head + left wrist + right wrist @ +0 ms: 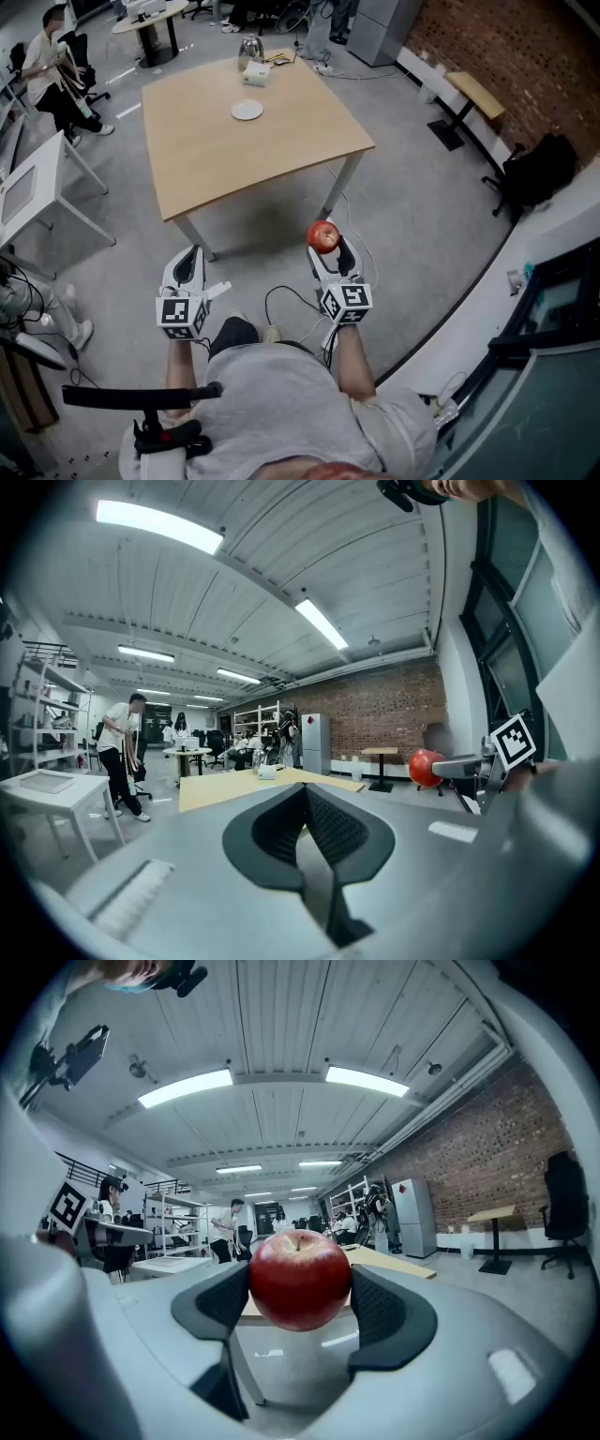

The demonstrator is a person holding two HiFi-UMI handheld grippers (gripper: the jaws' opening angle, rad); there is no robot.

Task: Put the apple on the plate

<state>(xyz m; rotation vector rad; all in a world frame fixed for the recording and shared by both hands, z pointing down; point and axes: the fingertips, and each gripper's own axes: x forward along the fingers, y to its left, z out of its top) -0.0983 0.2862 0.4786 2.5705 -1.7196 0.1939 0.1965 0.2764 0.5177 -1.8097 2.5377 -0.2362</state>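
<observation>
Red glossy apple (299,1279) between ribbed fingers (219,1303)

Distant small objects (255,67) unidentifiable

The red apple (299,1279), stem up, is clamped in the right gripper (300,1305), far from the white plate (247,111) on the table (300,141).

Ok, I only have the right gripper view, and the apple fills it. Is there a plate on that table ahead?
Observer: Yes, the head view shows a white plate on the wooden table, toward its far side.
Operator: Anything else on it?
Observer: A white box and a shiny metal thing at the far edge, beyond the plate.
Operator: And the other side?
Observer: The left gripper has its jaws together with nothing between them, held short of the table.
</observation>
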